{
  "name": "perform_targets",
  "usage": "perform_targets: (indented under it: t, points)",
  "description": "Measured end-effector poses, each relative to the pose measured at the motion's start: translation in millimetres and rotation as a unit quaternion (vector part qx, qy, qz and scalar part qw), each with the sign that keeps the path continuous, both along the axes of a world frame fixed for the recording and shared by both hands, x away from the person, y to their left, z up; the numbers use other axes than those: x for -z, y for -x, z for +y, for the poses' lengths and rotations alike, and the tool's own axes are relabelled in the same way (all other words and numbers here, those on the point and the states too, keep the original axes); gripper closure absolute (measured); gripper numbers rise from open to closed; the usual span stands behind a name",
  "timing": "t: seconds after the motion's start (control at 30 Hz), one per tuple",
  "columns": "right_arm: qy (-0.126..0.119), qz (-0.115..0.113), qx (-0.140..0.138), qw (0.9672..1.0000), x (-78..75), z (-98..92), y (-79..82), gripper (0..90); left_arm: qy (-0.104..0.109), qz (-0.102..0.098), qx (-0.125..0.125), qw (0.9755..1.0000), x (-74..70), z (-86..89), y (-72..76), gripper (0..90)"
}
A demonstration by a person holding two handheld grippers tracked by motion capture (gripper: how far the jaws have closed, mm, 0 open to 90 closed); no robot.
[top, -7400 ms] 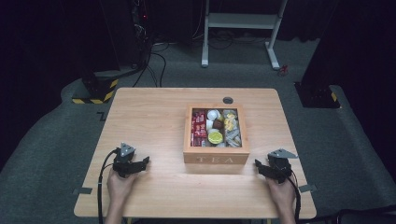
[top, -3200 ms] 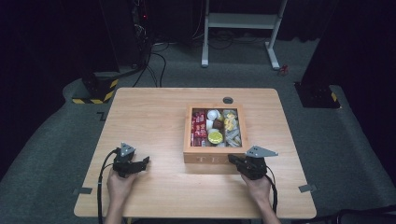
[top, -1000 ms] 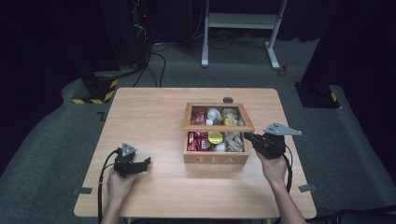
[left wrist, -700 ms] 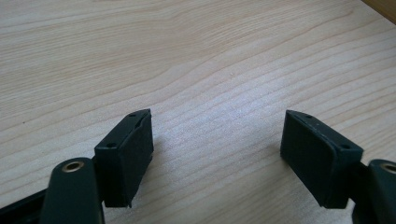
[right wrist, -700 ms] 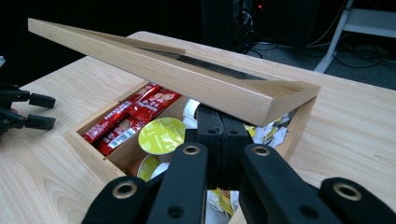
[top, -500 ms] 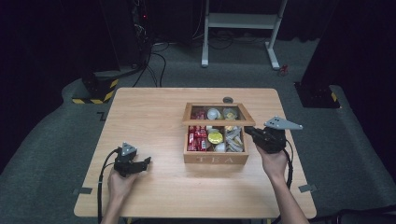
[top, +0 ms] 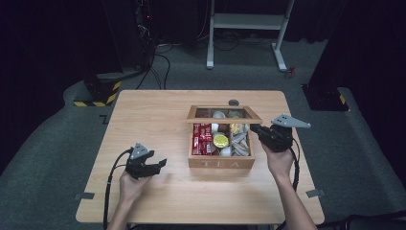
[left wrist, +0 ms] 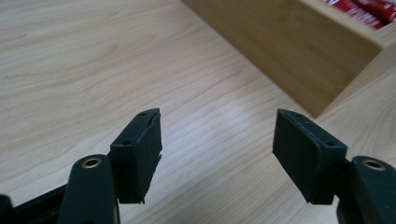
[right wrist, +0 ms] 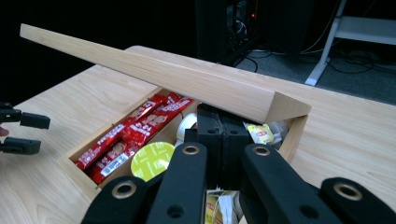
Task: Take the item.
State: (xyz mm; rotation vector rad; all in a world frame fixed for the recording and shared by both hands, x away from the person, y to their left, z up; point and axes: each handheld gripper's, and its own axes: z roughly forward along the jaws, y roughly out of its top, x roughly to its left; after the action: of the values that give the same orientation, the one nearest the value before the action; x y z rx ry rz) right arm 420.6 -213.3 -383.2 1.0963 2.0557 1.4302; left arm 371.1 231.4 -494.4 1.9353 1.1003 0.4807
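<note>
**Tea box lid propped half open by right claw**

Light wooden tea box [top: 221, 162] w/ "TEA" on its front wall, sitting right of centre on pale wood-grain table [top: 153, 115]. Glass-paned wooden lid [top: 224, 114] hinged at far edge, tilted up, front edge raised off the box. Right claw [top: 254, 129] at box's right side, tips reaching in under the lid; in right gripper view jaws pressed together, nothing pinched between them, lid frame [right wrist: 154, 70] resting across their tips. Inside the box: red sachet sticks [right wrist: 133, 128] in left compartment, round yellow-green capsule [right wrist: 152, 160] beside them, yellow-tagged tea bags [right wrist: 259, 133] to the right.

Left claw [top: 162, 164] low over table, left of the box and apart from it, pointing toward its front-left corner. Jaws partly apart, just been closing, nothing between pads [left wrist: 140, 151], bare table under the gap. Box corner [left wrist: 322, 79] ahead of it in left gripper view.
</note>
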Motion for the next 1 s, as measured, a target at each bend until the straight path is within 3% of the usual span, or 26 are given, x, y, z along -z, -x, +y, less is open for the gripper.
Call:
perform_targets:
  t: [0.17,0.33,0.4,0.5,0.67,0.83,1.0]
  points:
    - [-0.004,-0.001,0.002,1.0,-1.7,0.2,-2.1,90.0,0.005,-0.004,0.012,0.9999,-5.2,-7.5,-3.3,33.1]
    - [0.0,-0.002,0.003,1.0,-5.4,0.7,-4.6,89.9,0.006,-0.022,0.039,0.999,-15.1,-20.6,-3.9,37.5]
    - [-0.002,-0.004,0.003,1.0,-6.4,0.9,-5.8,89.9,0.014,-0.014,0.042,0.9989,-19.9,-25.6,-5.9,35.3]
    - [0.0,-0.006,0.003,1.0,-8.5,1.0,-7.6,89.8,0.025,-0.016,0.051,0.9982,-26.2,-33.9,-8.3,34.4]
    - [-0.004,-0.005,0.002,1.0,-10.0,0.7,-9.4,89.6,0.017,-0.013,0.068,0.9975,-31.8,-49.9,-12.2,35.2]
    - [-0.001,-0.003,0.002,1.0,-13.6,1.2,-11.9,89.2,0.01,-0.023,0.076,0.9968,-34.8,-59.5,-15.1,35.5]
    - [-0.001,-0.003,0.004,1.0,-17.5,1.9,-15.2,89.2,0.019,-0.024,0.087,0.9958,-39.2,-70.3,-18.7,35.2]
